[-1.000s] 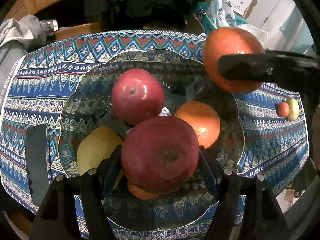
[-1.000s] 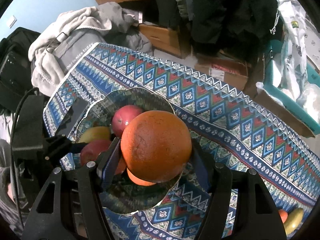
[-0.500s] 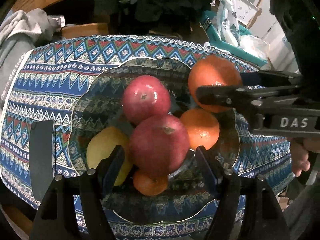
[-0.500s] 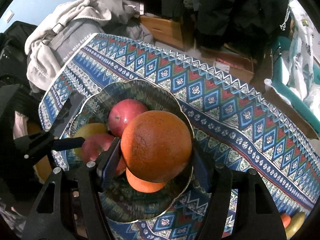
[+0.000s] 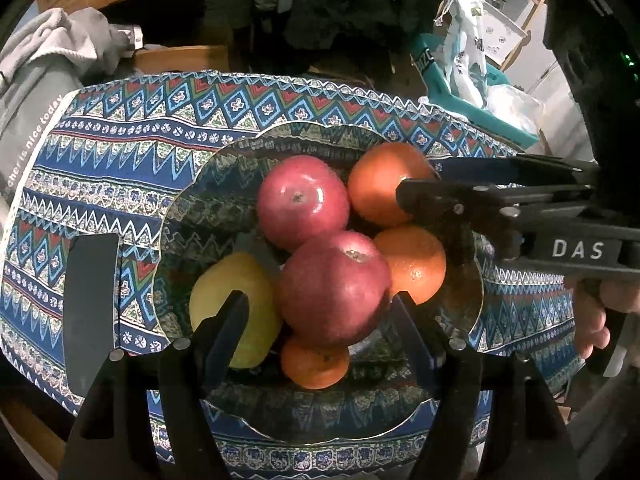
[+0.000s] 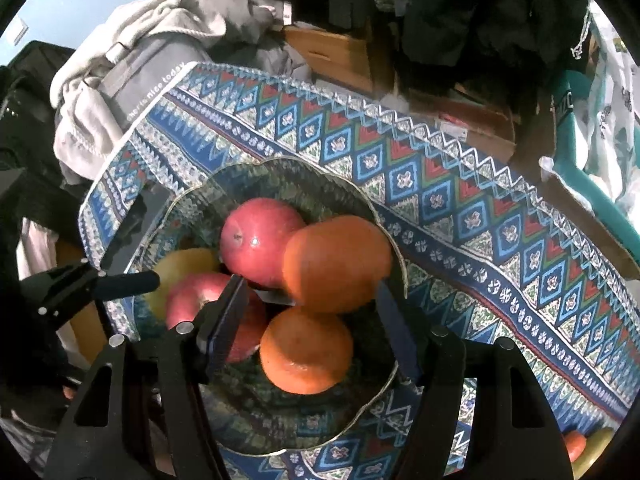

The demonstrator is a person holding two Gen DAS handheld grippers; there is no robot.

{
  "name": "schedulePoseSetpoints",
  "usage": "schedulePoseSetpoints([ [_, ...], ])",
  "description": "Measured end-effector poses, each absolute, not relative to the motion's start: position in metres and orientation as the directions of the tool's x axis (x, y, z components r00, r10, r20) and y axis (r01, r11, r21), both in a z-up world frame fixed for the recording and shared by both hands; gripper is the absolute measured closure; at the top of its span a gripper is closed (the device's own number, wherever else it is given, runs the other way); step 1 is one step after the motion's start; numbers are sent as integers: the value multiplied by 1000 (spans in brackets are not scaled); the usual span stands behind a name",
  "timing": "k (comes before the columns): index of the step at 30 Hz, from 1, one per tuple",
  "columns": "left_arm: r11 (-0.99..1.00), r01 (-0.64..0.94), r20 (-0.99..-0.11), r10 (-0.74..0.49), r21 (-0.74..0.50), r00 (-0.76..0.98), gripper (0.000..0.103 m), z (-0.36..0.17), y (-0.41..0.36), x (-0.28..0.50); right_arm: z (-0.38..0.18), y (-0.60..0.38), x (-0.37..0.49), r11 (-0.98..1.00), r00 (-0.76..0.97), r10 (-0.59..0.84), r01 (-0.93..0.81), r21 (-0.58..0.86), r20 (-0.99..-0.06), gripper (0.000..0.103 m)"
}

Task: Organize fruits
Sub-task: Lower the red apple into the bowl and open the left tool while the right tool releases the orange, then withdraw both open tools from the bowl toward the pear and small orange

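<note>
A glass bowl (image 5: 188,208) (image 6: 384,384) on the patterned cloth holds two red apples, a yellow fruit (image 5: 224,292), two large oranges and a small orange (image 5: 316,364). My left gripper (image 5: 316,312) is open; the near red apple (image 5: 336,284) rests in the bowl between its fingers. My right gripper (image 6: 308,304) is open just behind the big orange (image 6: 336,264) (image 5: 380,184), which lies in the bowl beside the far red apple (image 6: 256,236) (image 5: 300,200). The right gripper also shows from the side in the left wrist view (image 5: 416,196).
A dark flat phone-like slab (image 5: 90,312) lies on the cloth left of the bowl. A small orange fruit (image 6: 576,444) and a yellow one (image 6: 596,448) lie at the cloth's right end. Grey clothing (image 6: 132,64) and a teal bin (image 5: 452,76) crowd the table's far sides.
My left gripper opened and pulled back, leaving the red apple in the bowl. My right gripper lowered the big orange into the bowl and opened off it.
</note>
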State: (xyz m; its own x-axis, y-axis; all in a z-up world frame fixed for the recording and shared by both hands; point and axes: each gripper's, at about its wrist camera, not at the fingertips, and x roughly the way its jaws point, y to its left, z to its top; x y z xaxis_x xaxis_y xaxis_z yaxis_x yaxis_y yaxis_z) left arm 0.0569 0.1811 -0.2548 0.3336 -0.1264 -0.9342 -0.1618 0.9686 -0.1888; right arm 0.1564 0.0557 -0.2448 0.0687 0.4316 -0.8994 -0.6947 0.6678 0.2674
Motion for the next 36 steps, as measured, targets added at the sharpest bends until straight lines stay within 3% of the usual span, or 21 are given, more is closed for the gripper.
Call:
schedulePoseSetpoints([
  [15,981,-140,-903,-61,-132,425,25,-214,167,50,-187,33,144,708,233,430,-687,165,-872,35],
  [36,985,-29,-837,-129,-171,532,23,-146,118,35,-109,-34,110,759,409,424,-647,71,-808,35],
])
